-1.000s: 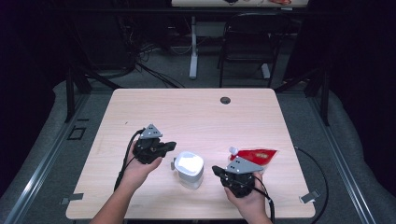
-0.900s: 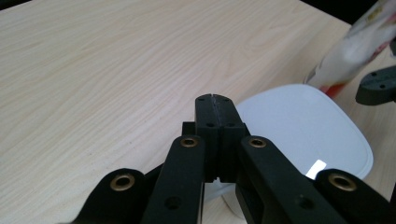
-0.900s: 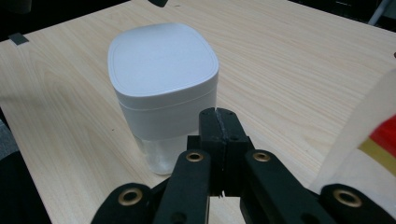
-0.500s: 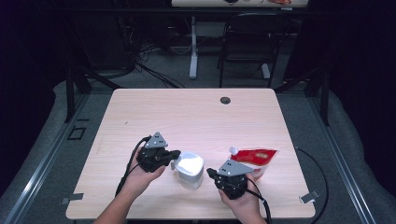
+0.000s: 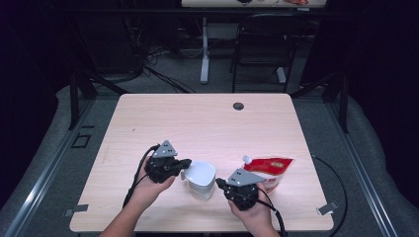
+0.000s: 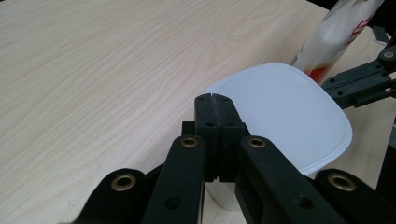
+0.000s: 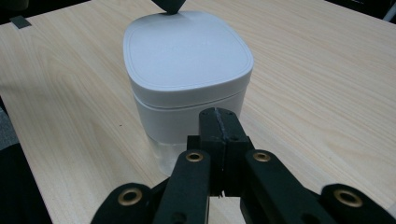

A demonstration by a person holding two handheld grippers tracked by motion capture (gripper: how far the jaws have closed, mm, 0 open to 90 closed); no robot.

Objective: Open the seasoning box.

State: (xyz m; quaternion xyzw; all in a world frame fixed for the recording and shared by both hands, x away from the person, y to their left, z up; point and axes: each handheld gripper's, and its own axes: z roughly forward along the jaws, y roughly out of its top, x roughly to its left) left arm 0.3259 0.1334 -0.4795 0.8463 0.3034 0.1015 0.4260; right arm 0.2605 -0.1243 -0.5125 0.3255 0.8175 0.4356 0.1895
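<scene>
White lidded container (image 5: 201,177) upright on desk (image 5: 207,123); left gripper (image 5: 184,163) and right gripper (image 5: 219,183) flanked it, jaws together, empty.

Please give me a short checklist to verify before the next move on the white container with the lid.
1. Left gripper shut, nothing between its jaws: ok.
2. Right gripper shut, nothing held: ok.
3. White container upright on the table: ok.
4. Lid seated flat on the container: ok.
5. Red pouch lies apart from the container: ok.
6. Left jaw tips touching the lid rim: cannot tell.
</scene>
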